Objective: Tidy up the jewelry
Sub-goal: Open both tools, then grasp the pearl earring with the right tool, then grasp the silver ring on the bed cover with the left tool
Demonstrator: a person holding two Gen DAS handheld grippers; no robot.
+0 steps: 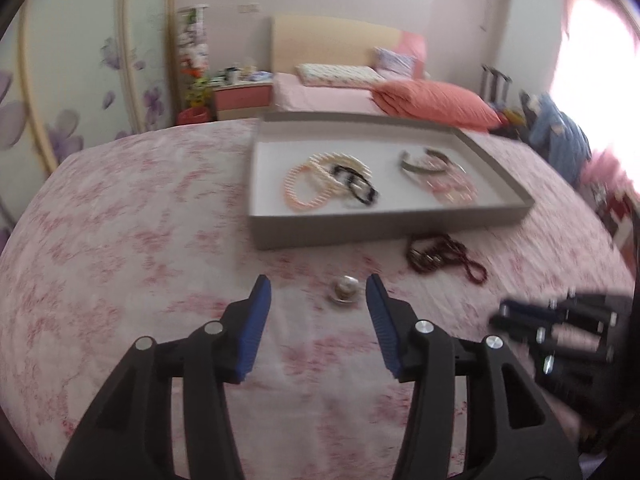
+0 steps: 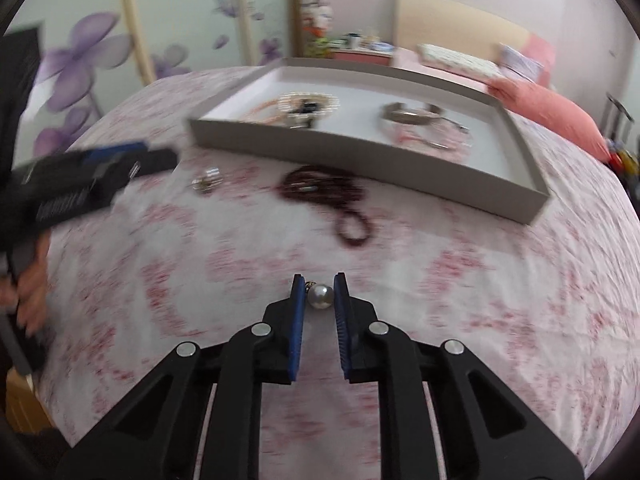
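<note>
Left claw (image 1: 318, 292) open above pink floral bedspread (image 1: 120, 240), blue pads apart. Small silvery ring (image 1: 346, 289) on bedspread between fingertips, nearer right pad, not touched. Shallow grey tray (image 1: 392, 222) beyond, holding pale bead bracelets (image 1: 316, 184), black beads (image 1: 358, 186), metal bangle (image 1: 426, 162), pink bracelet (image 1: 454, 192). Dark red bead string (image 1: 442, 256) on bedspread just before tray. Right claw (image 1: 552, 332) blurred at right edge.

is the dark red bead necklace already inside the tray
No, the dark red bead necklace lies on the pink floral bedspread, just outside the near wall of the tray.
</note>
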